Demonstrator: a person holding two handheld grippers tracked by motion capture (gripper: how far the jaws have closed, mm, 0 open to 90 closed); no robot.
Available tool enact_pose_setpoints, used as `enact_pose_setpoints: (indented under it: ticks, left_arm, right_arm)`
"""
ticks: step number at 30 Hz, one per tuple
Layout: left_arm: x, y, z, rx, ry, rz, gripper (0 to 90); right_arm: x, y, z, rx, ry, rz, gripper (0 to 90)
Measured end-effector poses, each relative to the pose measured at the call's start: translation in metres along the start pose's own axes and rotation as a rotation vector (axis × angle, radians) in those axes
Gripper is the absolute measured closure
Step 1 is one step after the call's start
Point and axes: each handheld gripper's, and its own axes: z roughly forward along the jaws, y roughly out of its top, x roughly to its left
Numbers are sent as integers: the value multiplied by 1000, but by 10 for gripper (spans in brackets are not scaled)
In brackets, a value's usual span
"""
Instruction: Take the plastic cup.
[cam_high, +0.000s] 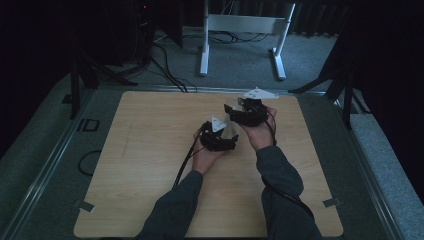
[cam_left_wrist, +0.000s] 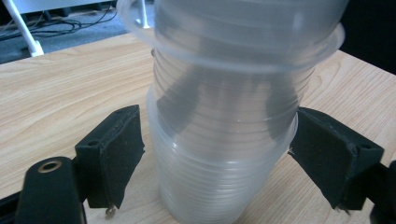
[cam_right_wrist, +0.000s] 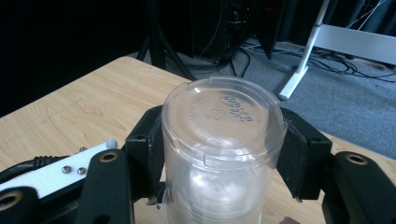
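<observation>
Over the table, nested cups are being pinched by both grippers; gentle, straight pulling is being needed.

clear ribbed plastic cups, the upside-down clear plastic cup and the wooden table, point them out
clear ribbed plastic cups (cam_left_wrist: 224, 154): left gripper view, ribbed wall
upside-down clear plastic cup (cam_right_wrist: 223, 116): right gripper view, embossed base
wooden table (cam_high: 150, 150): high view, bare top
</observation>
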Motion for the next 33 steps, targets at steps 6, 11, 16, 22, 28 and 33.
enact_pose_setpoints:
  ticks: [6,11,16,22,28,33]
  left_arm:
    - [-1,2,-3,-12,5,2,169]
    - [0,3,-5,-15,7,3,169]
    - [0,3,-6,-13,9,4,174]
    - [-1,5,-10,-15,7,10,183]
    - [-1,6,-13,-12,8,12,200]
    - [0,6,-15,-9,7,12,205]
  right_arm:
    - [1,5,-2,-6,2,2,405]
    - [2,11,-4,-11,8,3,406]
    - [4,15,-6,-15,7,0,407]
    - [5,23,-10,-22,7,-4,408]
    - [6,29,-13,-29,3,-5,409]
    - [8,36,-16,-31,2,-7,409]
